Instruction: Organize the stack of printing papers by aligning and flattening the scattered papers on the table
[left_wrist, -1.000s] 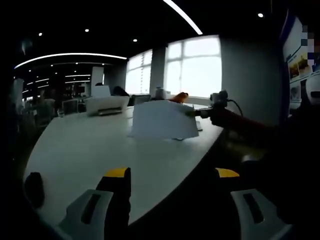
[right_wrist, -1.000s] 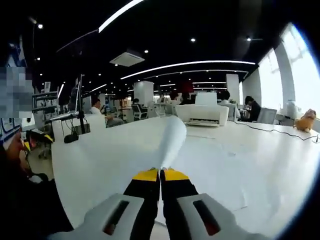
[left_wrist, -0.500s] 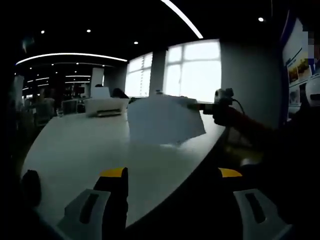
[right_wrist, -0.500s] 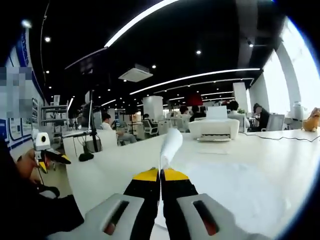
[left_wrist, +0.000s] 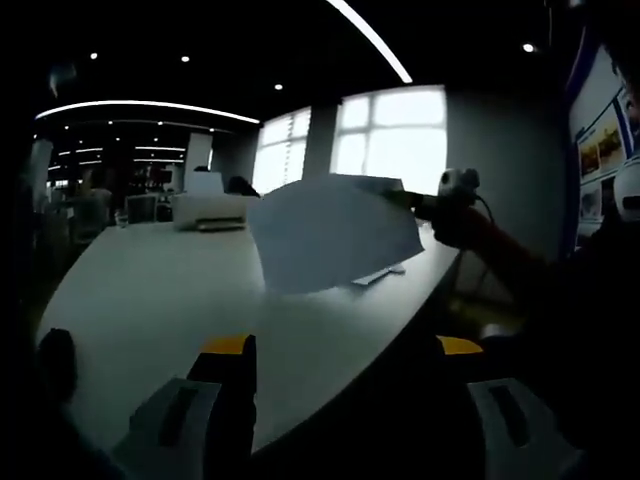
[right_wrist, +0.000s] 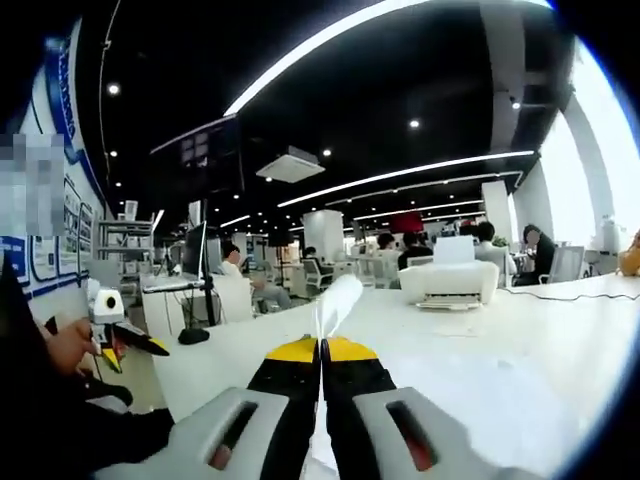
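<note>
Right gripper view: right gripper (right_wrist: 321, 345), yellow-tipped jaws pressed together on the near edge of a sheet of paper (right_wrist: 335, 303); sheet seen edge-on, rising forward and away from the tips, clear of the white table (right_wrist: 520, 340). White printer (right_wrist: 448, 281) far across the table. Other gripper at left of view (right_wrist: 118, 333), held in a hand off the table's near side.

Left gripper view: left gripper (left_wrist: 340, 350), jaws spread wide with nothing between them, hanging low at the table's near rim (left_wrist: 330, 395). Same sheet (left_wrist: 335, 238) held aloft over the far right part of the table (left_wrist: 150, 300), tilted, pinched at its upper right corner by the right gripper (left_wrist: 425, 205). Flat pale item beneath the sheet on the surface (left_wrist: 378, 277), possibly more paper; too dim to tell.

Step in hand, as judged: carrying one loose sheet toward the stack. To do well: keep the pinch on the margin only, lower the sheet flat and square over the others, free edge down first, release once corners agree; left gripper free to press and steady.

Edges and room: curved table rim close to the left gripper; wide bare tabletop toward the printer; sheet's hanging corner nearest the surface, apt to catch or fold if lowered steeply.
</note>
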